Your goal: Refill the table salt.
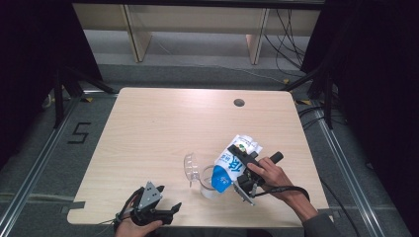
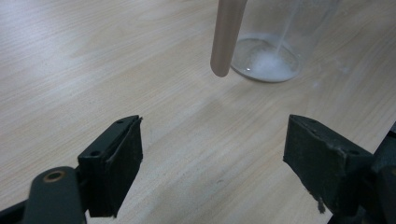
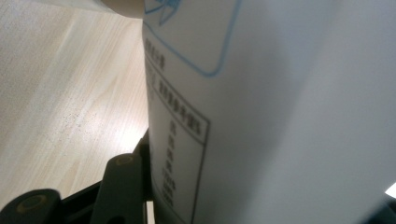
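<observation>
Near the front edge of the worktop (image 1: 163, 118), a clear plastic cup (image 1: 208, 183) stands upright and serves as the landmark for this figure. A white-and-blue pouch (image 1: 232, 163) hangs tilted over the cup's right side, its blue lower end dipping to the rim; its long axis runs from the cup up and away to the right. The right gripper (image 1: 245, 183) is clamped on the pouch, with the person's right hand (image 1: 271, 174) around the handle; in the right gripper view the printed pouch wall presses against one black finger (image 3: 122, 186). A second clear cup (image 1: 190, 169) lies on its side just left of the upright one. Left of and nearer the front edge than the cup, the left gripper (image 1: 165, 211) rests low with its fingers spread wide and holding nothing. In the left gripper view the cup base (image 2: 266, 58), holding a little white granular material, sits ahead of and slightly right of the open fingers (image 2: 116, 158). Judged from this layout, pouring is under way: the right gripper is the nearer one, and further tipping of the pouch about its lower end should govern the flow.
</observation>
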The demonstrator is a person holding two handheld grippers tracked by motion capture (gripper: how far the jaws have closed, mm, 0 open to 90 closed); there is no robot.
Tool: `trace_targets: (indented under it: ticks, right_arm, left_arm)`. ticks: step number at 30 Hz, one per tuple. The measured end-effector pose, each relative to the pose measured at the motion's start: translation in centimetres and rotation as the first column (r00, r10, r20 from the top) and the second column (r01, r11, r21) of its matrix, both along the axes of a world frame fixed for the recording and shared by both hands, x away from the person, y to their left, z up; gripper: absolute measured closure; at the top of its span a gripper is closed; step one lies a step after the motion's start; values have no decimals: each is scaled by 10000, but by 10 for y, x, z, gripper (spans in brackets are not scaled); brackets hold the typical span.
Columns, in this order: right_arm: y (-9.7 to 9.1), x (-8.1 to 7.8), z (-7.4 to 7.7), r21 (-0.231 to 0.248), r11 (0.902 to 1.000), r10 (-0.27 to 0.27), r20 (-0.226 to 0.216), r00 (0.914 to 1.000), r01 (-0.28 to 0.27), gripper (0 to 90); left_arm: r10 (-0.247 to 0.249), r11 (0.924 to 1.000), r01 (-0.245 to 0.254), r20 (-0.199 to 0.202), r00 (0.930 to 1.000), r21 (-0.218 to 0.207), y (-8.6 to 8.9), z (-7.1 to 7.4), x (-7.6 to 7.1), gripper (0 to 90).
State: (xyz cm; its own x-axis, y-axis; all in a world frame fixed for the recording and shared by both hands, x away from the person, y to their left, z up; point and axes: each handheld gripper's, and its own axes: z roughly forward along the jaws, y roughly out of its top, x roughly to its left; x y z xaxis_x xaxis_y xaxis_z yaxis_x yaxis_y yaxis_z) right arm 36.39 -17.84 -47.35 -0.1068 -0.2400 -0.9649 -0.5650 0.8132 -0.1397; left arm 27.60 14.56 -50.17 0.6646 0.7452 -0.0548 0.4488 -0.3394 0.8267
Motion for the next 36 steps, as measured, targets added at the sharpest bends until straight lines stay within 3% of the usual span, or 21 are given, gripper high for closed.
trace_targets:
  ticks: [2, 6, 7, 10, 11, 14, 15, 16, 17, 22, 24, 25, 27, 28, 36]
  right_arm:
    - [0, 0, 0, -23, 10000, 34, 36, 10000, -34, 498]
    - [0, 0, 0, -20, 10000, 8, 16, 10000, -8, 498]
    - [0, 0, 0, -22, 10000, 17, 26, 10000, -17, 498]
    - [-1, 0, -2, 120, 9999, -77, -113, 9999, 78, 499]
    - [-1, 0, -1, 110, 9999, -66, -100, 9999, 68, 499]
    - [-1, 0, -2, 114, 9999, -62, -105, 9999, 63, 499]
    - [-1, 0, -2, 93, 9999, -113, -88, 9999, 114, 501]
    - [-1, 0, -2, 66, 9999, -110, -64, 9999, 110, 502]
    - [0, 0, -1, -84, 10000, 0, 104, 9999, 1, 502]
    - [0, 0, 0, -131, 9999, 36, 131, 9999, -34, 503]
    - [-1, 0, -2, 20, 10000, -79, 7, 10000, 79, 503]
    - [0, 0, 0, -148, 9999, 53, 164, 9999, -50, 503]
    - [-1, -1, -2, -4, 10000, -91, 60, 9999, 91, 503]
    - [0, 0, 0, -175, 9998, 75, 189, 9998, -71, 503]
    - [0, -1, -1, -118, 9999, -6, 138, 9999, 8, 505]
  left_arm:
    - [-84, 9998, 83, 46, 10000, 177, 1, 1, 0, 191]
    - [-12, 10000, 12, 100, 9999, -28, 0, 0, 0, 191]
    - [-136, 9996, 134, 97, 9999, 235, 2, 1, 1, 191]
    - [-89, 9995, 89, -20, 10000, 291, 2, 1, 0, 191]
    - [21, 10000, -21, 10, 10000, 87, 0, 0, 0, 191]
    - [-54, 9996, 55, -67, 10000, 266, 1, 1, 0, 191]
    - [32, 9999, -31, -53, 10000, 114, 0, 0, 0, 191]
    - [31, 9997, -31, 4, 10000, 230, 1, 1, 0, 191]
    - [80, 10000, -80, -16, 10000, 16, 0, 0, 0, 191]
    - [41, 10000, -41, 4, 10000, -39, -1, -1, 0, 191]
    - [80, 10000, -80, 43, 10000, -6, -1, 0, 0, 191]
    - [-72, 9996, 68, 130, 9999, 278, 1, 1, 0, 191]
    - [-8, 10000, 8, 60, 10000, 73, 0, 0, 0, 191]
    - [26, 10000, -26, 14, 10000, 31, -1, 0, 0, 191]
    - [69, 10000, -69, 14, 10000, 64, -1, 0, 0, 190]
